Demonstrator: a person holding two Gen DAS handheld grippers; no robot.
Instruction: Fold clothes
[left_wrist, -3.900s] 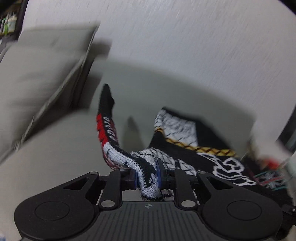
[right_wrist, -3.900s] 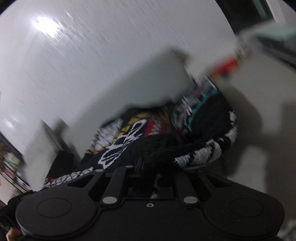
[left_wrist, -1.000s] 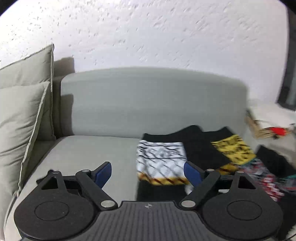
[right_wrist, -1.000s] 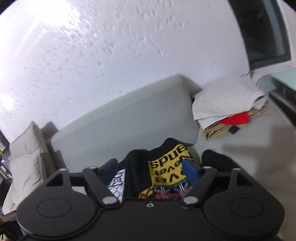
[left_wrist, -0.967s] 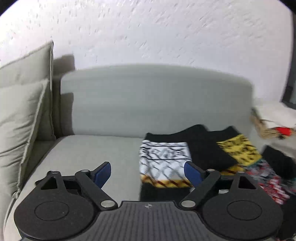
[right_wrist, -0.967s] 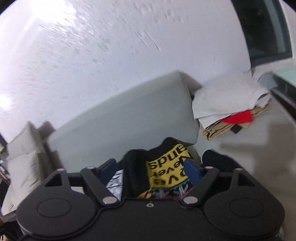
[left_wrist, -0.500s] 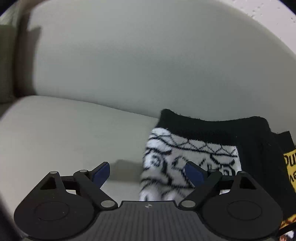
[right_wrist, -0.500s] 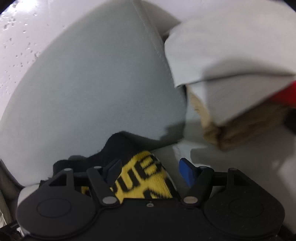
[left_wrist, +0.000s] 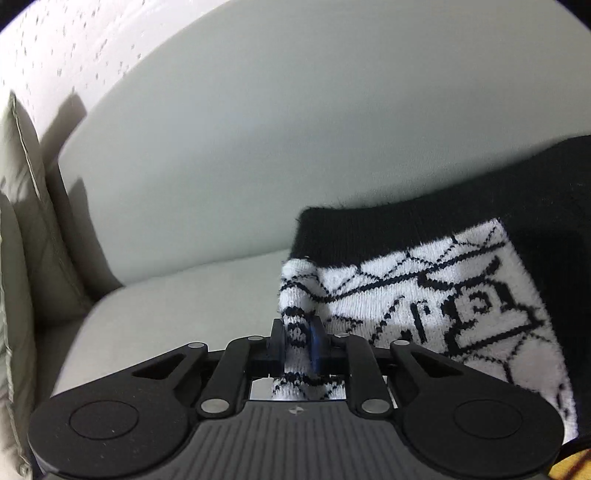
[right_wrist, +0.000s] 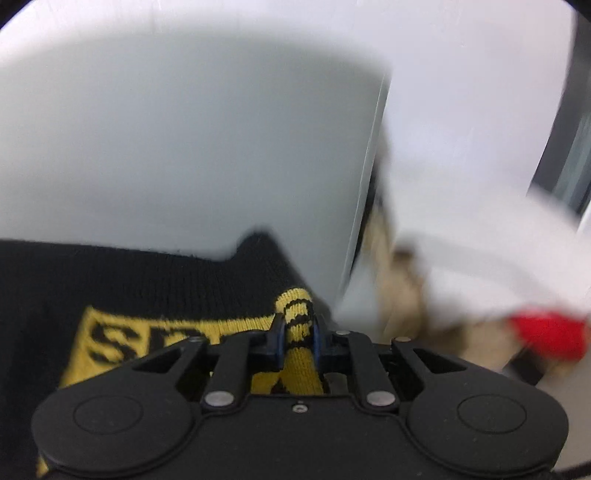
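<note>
Both grippers have a bite: the left gripper (left_wrist: 298, 341) is clamped on a white-and-black fold of the knit sweater (left_wrist: 424, 295), which spreads right of its fingers over the sofa (left_wrist: 177, 306); the right gripper (right_wrist: 298, 338) pinches a yellow lettered fold, black knit stretching left.

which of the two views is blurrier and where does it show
Right wrist view is blurrier: the white and red pile beside the sofa back is smeared, though the right claw pinching yellow knit stays sharp. Left wrist view is crisper, the white patterned knit clear, with fisheye bending.
</note>
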